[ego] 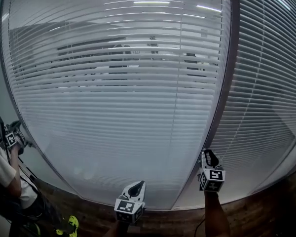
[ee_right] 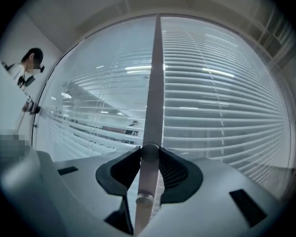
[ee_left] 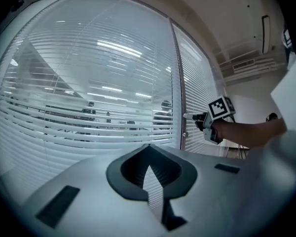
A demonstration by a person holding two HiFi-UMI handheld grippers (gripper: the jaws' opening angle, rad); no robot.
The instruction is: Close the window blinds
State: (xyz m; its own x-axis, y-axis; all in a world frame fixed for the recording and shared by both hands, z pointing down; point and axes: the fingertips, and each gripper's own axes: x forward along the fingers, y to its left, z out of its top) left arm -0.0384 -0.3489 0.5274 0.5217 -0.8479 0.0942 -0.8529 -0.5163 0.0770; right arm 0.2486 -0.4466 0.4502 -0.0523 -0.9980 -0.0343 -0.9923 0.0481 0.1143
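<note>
White slatted blinds (ego: 118,107) cover the wide pane; their slats stand part open and a room shows through. A narrower blind (ego: 266,83) hangs past the dark mullion (ego: 226,83). The thin pale tilt wand (ee_right: 153,78) hangs straight down in front of the mullion. My right gripper (ee_right: 149,152) (ego: 210,155) points level at the window, shut on that wand, with both dark pads (ee_right: 173,171) against it. My left gripper (ego: 137,185) (ee_left: 148,147) is held low before the wide pane, shut with nothing in it. In the left gripper view the right gripper (ee_left: 195,117) shows at the mullion.
Another person (ego: 5,177) stands at the far left by the window with a marker cube (ego: 10,139) in hand; the same person (ee_right: 24,68) shows in the right gripper view. A yellow shoe (ego: 69,226) is on the dark wooden floor (ego: 256,216).
</note>
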